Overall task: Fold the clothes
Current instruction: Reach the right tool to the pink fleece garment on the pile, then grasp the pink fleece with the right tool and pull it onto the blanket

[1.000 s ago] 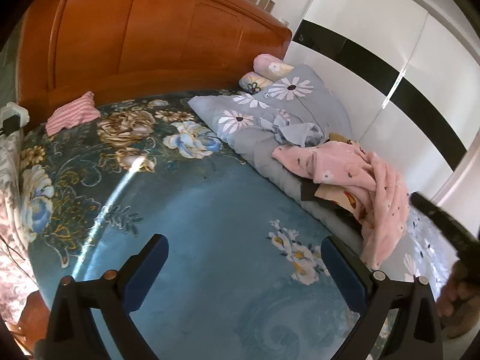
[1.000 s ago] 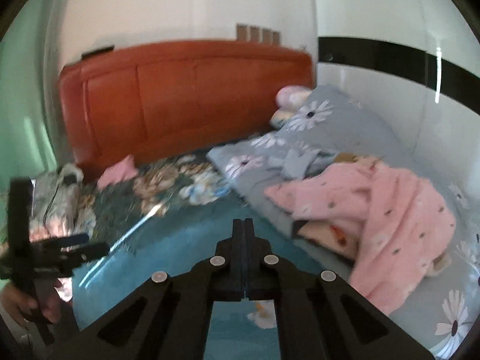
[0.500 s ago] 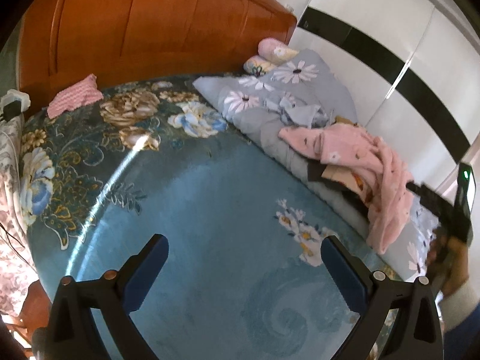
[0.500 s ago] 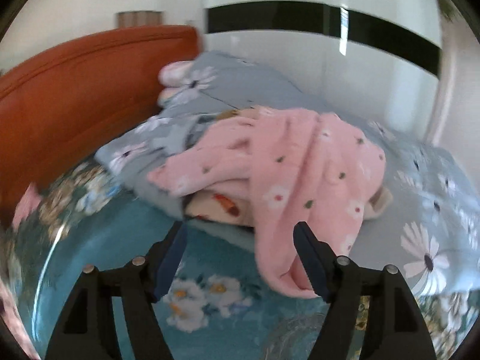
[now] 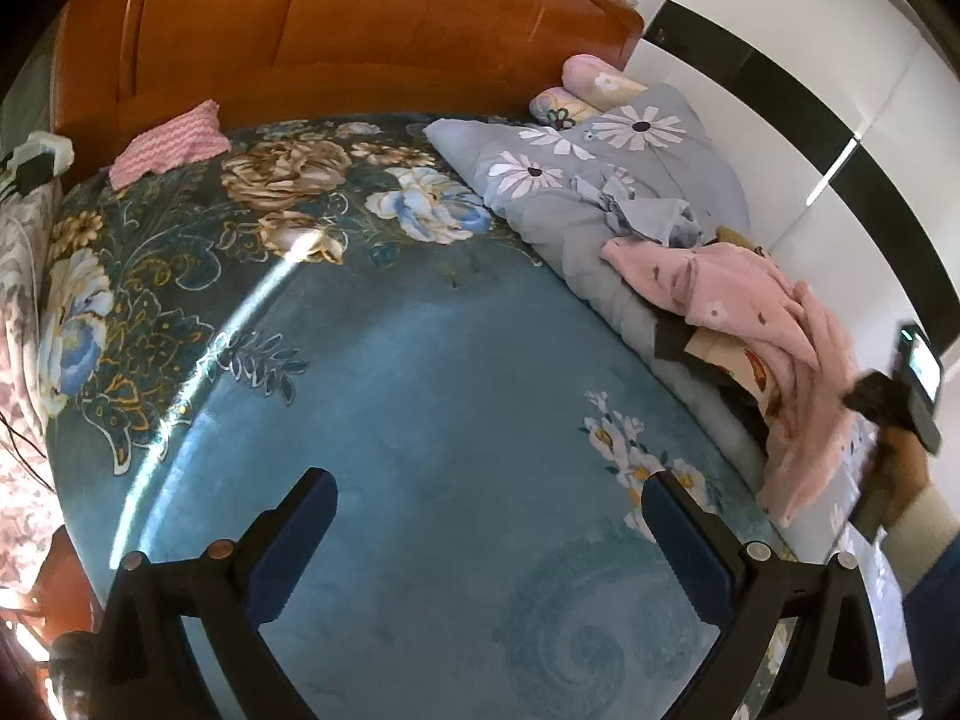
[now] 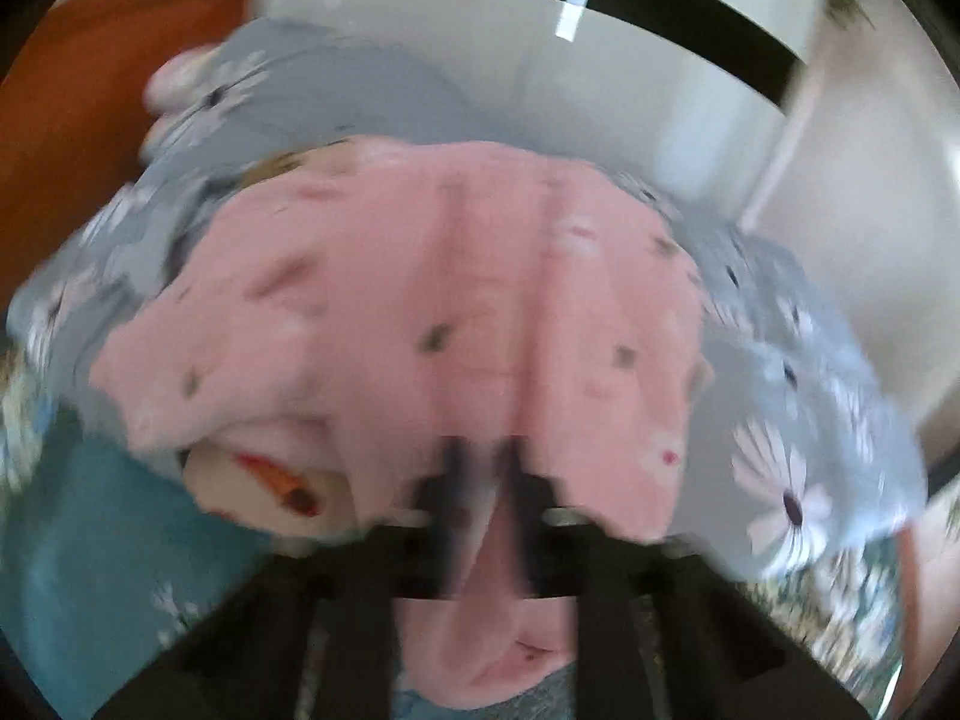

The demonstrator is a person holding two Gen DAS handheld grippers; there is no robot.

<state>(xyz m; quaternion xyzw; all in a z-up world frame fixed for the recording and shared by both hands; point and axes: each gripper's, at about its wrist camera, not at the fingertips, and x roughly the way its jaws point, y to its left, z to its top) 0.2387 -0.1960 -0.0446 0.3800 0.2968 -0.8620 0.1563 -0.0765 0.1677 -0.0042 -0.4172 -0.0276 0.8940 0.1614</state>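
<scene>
A pink fleece garment with small flower prints [image 5: 774,324] lies crumpled on the grey daisy quilt [image 5: 570,180] at the right of the bed. My left gripper [image 5: 489,516] is open and empty above the blue floral bedspread [image 5: 390,372]. In the blurred right wrist view the pink garment [image 6: 456,312] fills the middle, and my right gripper [image 6: 483,468] has its fingers close together around a fold of it. The right gripper also shows at the garment's edge in the left wrist view [image 5: 870,396].
An orange wooden headboard [image 5: 360,30] stands at the back. A folded pink striped cloth [image 5: 171,144] lies near it. Pillows [image 5: 588,84] sit at the quilt's head. A cream printed garment [image 6: 252,480] lies under the pink one. White wardrobe doors with a black band [image 5: 810,90] stand on the right.
My right gripper opened, swung right to the pink garment, moved in close and closed on a fold of it. My left gripper stayed open and rose slightly over the bedspread.
</scene>
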